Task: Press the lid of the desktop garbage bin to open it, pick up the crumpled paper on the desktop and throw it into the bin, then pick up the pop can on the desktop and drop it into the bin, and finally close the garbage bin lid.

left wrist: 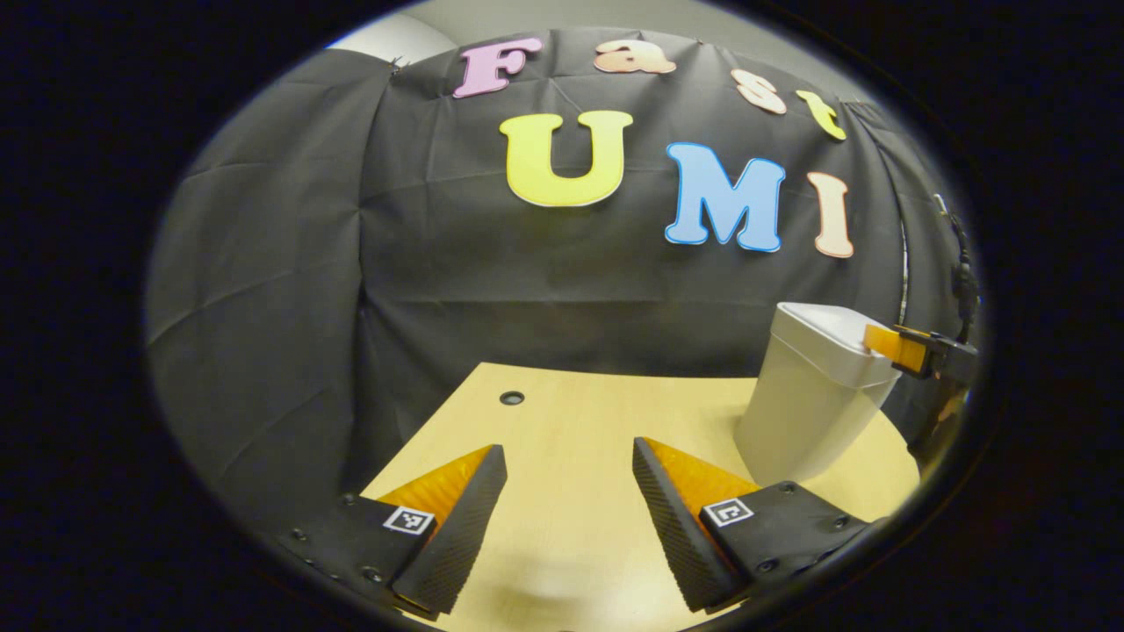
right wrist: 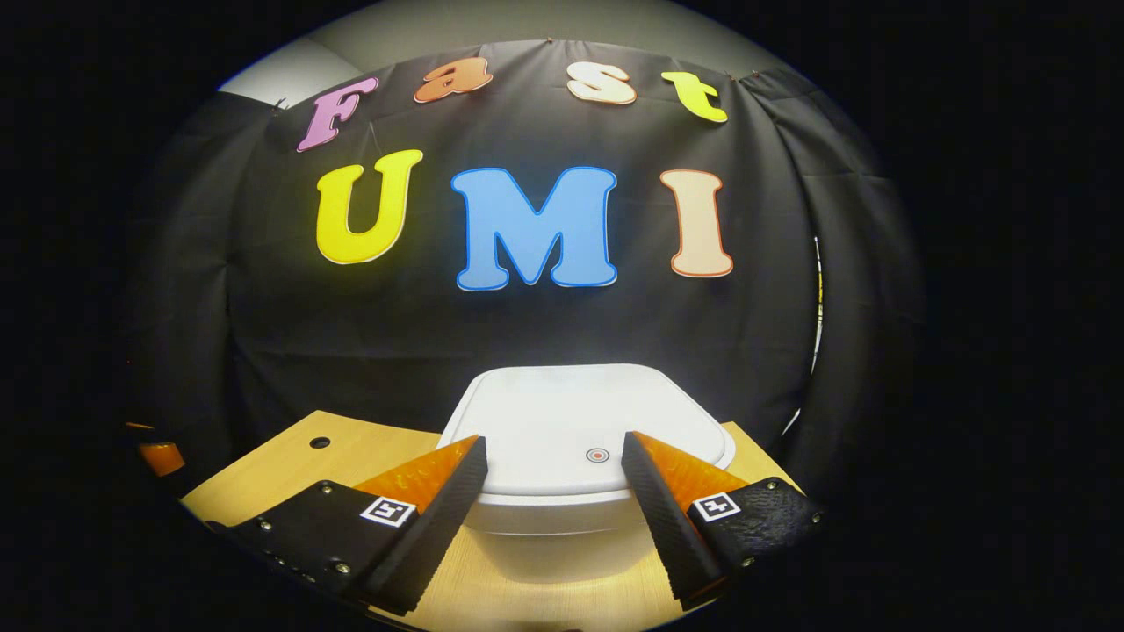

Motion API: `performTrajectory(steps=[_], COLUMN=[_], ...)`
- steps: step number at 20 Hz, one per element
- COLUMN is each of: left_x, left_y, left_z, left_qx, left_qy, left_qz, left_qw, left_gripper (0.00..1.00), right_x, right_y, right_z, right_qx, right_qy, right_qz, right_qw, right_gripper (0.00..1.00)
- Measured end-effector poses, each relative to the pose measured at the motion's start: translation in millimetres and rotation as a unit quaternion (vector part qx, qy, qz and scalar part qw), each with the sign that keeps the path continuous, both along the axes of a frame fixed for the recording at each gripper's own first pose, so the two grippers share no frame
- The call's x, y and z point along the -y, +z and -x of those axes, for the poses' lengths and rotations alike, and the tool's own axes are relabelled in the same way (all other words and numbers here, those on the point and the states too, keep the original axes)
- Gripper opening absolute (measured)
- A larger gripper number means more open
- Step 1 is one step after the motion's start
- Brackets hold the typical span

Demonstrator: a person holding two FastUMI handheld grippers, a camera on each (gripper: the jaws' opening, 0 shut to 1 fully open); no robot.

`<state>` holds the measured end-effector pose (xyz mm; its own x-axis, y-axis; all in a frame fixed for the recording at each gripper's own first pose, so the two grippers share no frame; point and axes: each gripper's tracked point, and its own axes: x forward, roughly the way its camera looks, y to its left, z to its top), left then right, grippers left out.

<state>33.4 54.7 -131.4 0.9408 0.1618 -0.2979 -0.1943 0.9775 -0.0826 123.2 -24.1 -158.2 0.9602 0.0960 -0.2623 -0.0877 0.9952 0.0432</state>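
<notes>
Right gripper (right wrist: pixel 553 452), jaws parted and empty, hovers over the closed bin lid (right wrist: pixel 562 421) near the bench's (right wrist: pixel 290 465) far edge, seemingly poised to press it; left gripper (left wrist: pixel 569 461) waits open, holding nothing.

White bin (right wrist: pixel 562 527) (red dot (right wrist: pixel 597 455) on lid), pale wood table (left wrist: pixel 580 421).

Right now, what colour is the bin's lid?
White, lid closed; clearest in the right gripper view.
</notes>
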Motion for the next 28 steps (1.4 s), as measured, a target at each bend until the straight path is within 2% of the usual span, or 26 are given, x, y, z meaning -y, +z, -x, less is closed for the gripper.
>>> performTrajectory(steps=[1,2,3,8,10,13,15,16,25,28], left_x=[0.7,1.6,3.3,25.1,37.7,60.7,77.9,83.7,99.7,115.6], left_y=[5.3,12.5,20.3,77.3,106.6,140.5,156.6,160.2,150.4,159.0], left_z=[-2.6,-5.6,-8.7,-19.1,-15.9,-5.0,-1.9,-0.5,-5.1,-8.1], left_qx=[0.004,0.01,0.015,0.057,0.082,0.108,0.123,0.127,0.126,0.132], left_qy=[-0.001,-0.003,-0.005,-0.023,-0.032,-0.054,-0.071,-0.079,-0.129,-0.128], left_qz=[-0.003,-0.004,-0.002,-0.009,-0.022,-0.047,-0.054,-0.055,-0.037,-0.048], left_qw=[1.0,1.0,1.0,0.998,0.996,0.992,0.988,0.987,0.983,0.982], left_gripper=[0.95,0.95,1.0,1.0,0.9,0.99,0.92,0.95,0.9,1.0], right_x=[2.0,3.0,3.8,5.6,6.0,0.2,-4.2,-6.4,-19.3,-9.7], right_y=[-0.1,3.0,8.6,39.9,57.0,79.5,100.2,103.0,111.6,111.5], right_z=[0.6,2.6,5.6,32.4,47.5,73.2,95.7,102.2,129.3,127.2], right_qx=[-0.003,-0.002,0.003,0.03,0.048,0.067,0.074,0.077,0.089,0.094], right_qy=[-0.003,-0.005,-0.006,-0.009,-0.013,-0.012,-0.013,-0.014,-0.024,-0.019], right_qz=[0.001,0.0,-0.005,-0.026,-0.027,-0.034,-0.044,-0.048,-0.034,-0.033], right_qw=[1.0,1.0,1.0,0.999,0.998,0.997,0.996,0.996,0.995,0.995], right_gripper=[0.99,0.99,0.99,0.99,0.99,0.98,0.98,0.98,0.99,0.98])
